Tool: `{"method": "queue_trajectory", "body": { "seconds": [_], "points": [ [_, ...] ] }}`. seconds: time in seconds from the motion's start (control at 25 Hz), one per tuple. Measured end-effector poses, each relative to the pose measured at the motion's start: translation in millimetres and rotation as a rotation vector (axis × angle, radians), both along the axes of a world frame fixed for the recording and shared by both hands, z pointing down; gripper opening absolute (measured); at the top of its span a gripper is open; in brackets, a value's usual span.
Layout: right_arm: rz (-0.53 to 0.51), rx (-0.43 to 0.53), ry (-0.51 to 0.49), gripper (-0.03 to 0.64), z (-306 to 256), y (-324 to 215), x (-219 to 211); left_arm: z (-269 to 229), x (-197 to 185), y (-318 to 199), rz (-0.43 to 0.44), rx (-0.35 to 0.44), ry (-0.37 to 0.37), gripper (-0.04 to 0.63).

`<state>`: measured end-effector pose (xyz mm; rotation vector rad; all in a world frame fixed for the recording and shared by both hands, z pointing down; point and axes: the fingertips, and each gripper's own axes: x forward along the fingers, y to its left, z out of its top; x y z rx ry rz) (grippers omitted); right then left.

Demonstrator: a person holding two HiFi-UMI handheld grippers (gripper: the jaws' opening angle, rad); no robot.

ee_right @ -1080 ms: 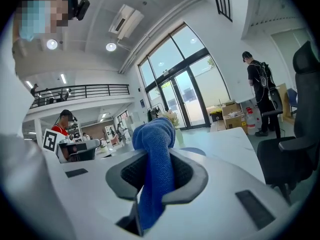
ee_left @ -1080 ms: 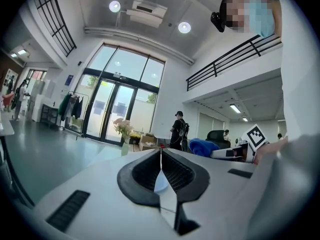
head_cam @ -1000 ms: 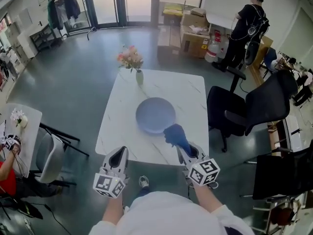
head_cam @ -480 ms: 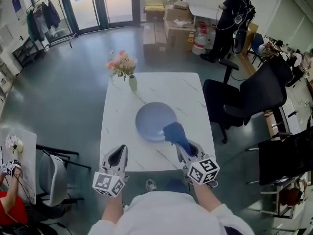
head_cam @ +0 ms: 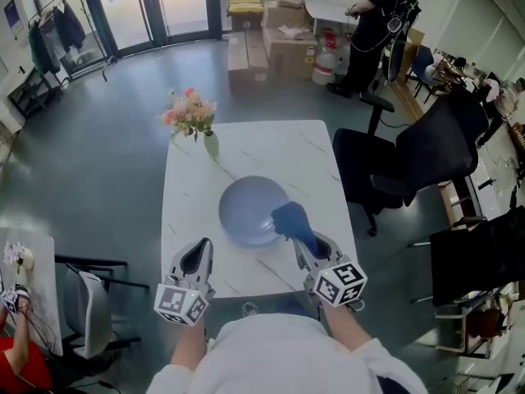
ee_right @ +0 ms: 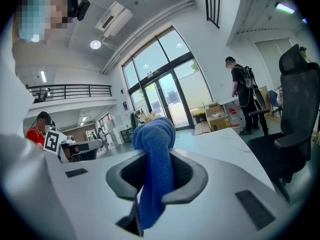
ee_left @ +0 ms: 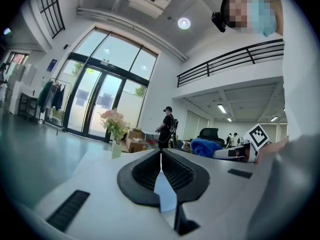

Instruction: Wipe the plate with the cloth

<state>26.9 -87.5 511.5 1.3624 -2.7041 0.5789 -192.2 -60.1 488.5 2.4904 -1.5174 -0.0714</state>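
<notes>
Right gripper (head_cam: 307,246) clenched on a blue cloth (head_cam: 289,218). Its own view shows the cloth (ee_right: 156,134) pinched between the jaws, one bunched end sticking out ahead of the tips, the tail hanging back below them. Left gripper (head_cam: 197,254) jaws pressed together, nothing between them; confirmed in its own view (ee_left: 161,154), where only the closed pads show. It is held low at the near edge of the table (head_cam: 287,146), left of the plate and apart from it.

Plate (head_cam: 248,212): pale blue, round, lying flat on the white table, a little toward the near side. From the head view the cloth's free end overlaps the plate's right-hand rim. Cannot tell whether it actually rests on the plate or hangs just above it; neither gripper view shows the plate.

Other items: vase of flowers (head_cam: 190,115) at the far left corner of the table, well clear of the plate. Black office chair (head_cam: 410,158) beside the table on the right. Another person (head_cam: 373,15) stands far back by some boxes.

Progress, as judged:
- Done: cloth picked up and secured; brought to the plate's edge.
- Not shown: any wiping stroke. Plate surface looks even, no streak or damp mark to go by.
- Left: press the cloth onto the plate and sweep it across the whole face and rim. The empty left gripper is free to steady the plate if it slides on the smooth tabletop.
</notes>
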Motion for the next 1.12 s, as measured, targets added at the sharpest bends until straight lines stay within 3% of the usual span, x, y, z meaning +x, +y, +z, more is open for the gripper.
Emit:
{"method": "queue_trajectory", "body": {
  "seconds": [0.48, 1.12],
  "points": [
    [-0.076, 0.005, -0.004, 0.091, -1, -66, -2, -4, 13, -60, -0.030, 0.002, -0.033, 0.034],
    [-0.117, -0.048, 0.003, 0.091, 22, -111, -10, 28, 13, -108, -0.037, -0.086, -0.054, 0.034]
  ]
}}
